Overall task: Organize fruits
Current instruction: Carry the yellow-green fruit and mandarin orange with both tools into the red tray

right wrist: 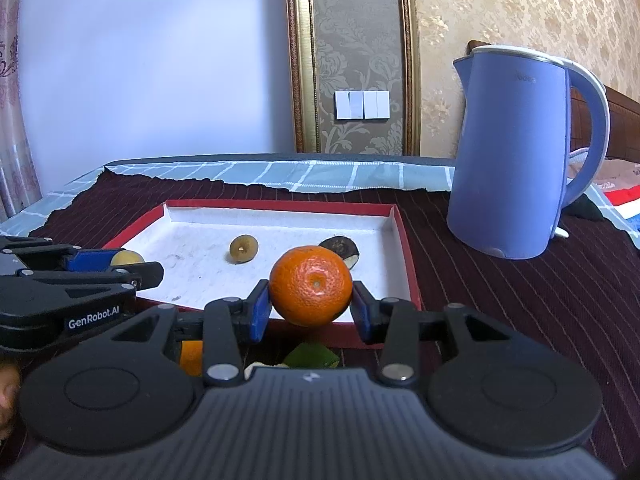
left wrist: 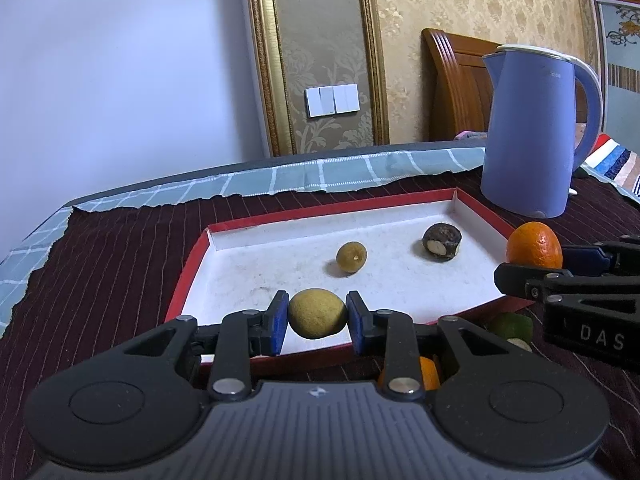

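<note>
My left gripper [left wrist: 317,322] is clamped on a yellow-green round fruit [left wrist: 317,318], its 2 blue pads pressing the fruit from 9 and 3 o'clock. The fruit hangs over the near rim of the red-edged white tray [left wrist: 188,270], at 6 o'clock of the tray in the left wrist view. From the right wrist view the same fruit [right wrist: 127,258] shows only partly, behind my left gripper [right wrist: 120,266] at 9 o'clock.

My right gripper [right wrist: 307,308] is closed on a mandarin orange [right wrist: 311,286], pads at 9 and 3 o'clock, stem dimple facing the camera. It sits above the near edge of the tray [right wrist: 408,256]. In the left wrist view the mandarin orange [left wrist: 534,245] stands at 3 o'clock, just off the tray's right corner, held by my right gripper [left wrist: 532,270].

Inside the tray lie 2 items: a small olive-coloured fruit [left wrist: 351,256] near the centre, and a dark brown fruit [left wrist: 442,241] with a pale cut patch toward 2 o'clock. They lie apart from each other.

Below my grippers, on the dark striped cloth [left wrist: 120,248], lie a green fruit piece [right wrist: 312,357] and another orange piece [right wrist: 192,357], both partly hidden.

A blue kettle [right wrist: 516,156] stands upright on the cloth at 2 o'clock, clear of the tray.
</note>
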